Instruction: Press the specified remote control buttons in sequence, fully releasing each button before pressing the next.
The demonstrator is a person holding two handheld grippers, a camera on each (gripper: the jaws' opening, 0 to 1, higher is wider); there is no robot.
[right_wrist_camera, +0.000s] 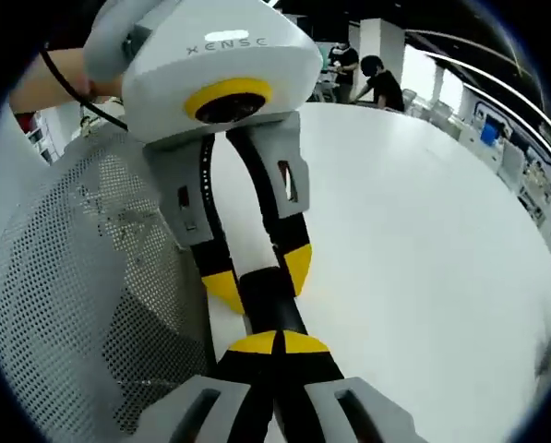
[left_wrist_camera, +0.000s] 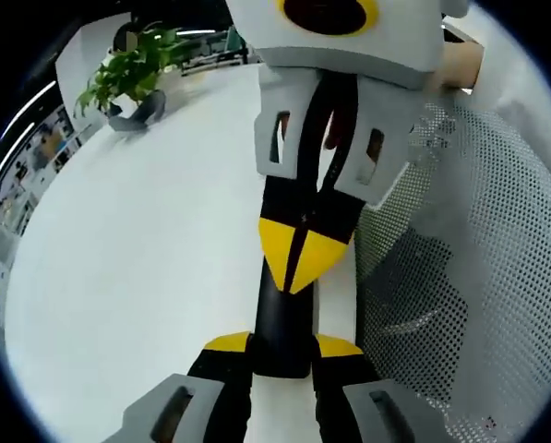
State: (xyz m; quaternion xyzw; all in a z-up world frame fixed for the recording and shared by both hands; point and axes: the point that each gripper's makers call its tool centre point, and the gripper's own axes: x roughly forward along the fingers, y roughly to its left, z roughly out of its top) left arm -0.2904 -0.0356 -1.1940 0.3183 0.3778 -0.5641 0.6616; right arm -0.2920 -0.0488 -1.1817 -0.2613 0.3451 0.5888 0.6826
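Remote control (left_wrist_camera: 282, 323), black, gripped between left gripper (left_wrist_camera: 282, 355) jaws above white table (left_wrist_camera: 146, 277). Right gripper (left_wrist_camera: 298, 254) clenched, tips touching remote's far end.

I was working in what looked like a big open-plan office or showroom. A wide white table (right_wrist_camera: 423, 212) ran out ahead of me, with a potted plant (left_wrist_camera: 132, 74) at its far end. Past it two people (right_wrist_camera: 372, 78) stood by a white column (right_wrist_camera: 372, 32), with long ceiling lights (right_wrist_camera: 469, 65) and shelves (left_wrist_camera: 35, 157) along the walls.
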